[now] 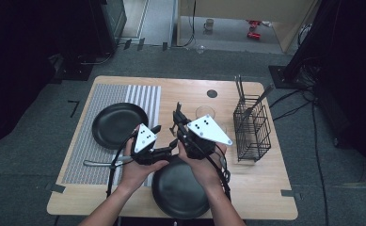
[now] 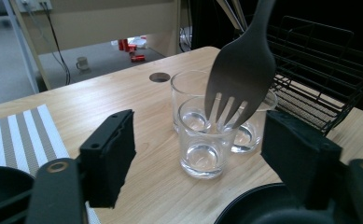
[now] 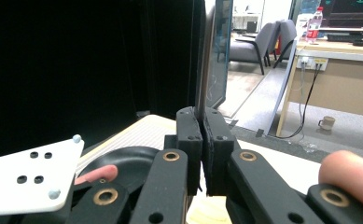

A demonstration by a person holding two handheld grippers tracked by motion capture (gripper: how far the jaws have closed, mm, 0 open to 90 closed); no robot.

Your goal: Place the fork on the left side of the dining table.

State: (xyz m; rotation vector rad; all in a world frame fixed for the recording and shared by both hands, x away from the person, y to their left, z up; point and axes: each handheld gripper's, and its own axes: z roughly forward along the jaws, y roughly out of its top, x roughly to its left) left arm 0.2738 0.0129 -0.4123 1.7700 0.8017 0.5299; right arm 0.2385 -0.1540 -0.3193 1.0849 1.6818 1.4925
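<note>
My right gripper (image 3: 202,135) pinches a stiff, slippery metal fork (image 2: 244,70) by its handle; my left gripper (image 2: 207,154) stands open.

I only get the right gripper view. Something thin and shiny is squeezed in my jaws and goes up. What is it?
Observer: A fork. The left gripper view shows its tines pointing down.
Operator: What's under the pointy end?
Observer: Three clear glasses, standing close together on the table.
Operator: Is my other gripper grabbing anything?
Observer: No. The left gripper has its jaws open, pressing on nothing.
</note>
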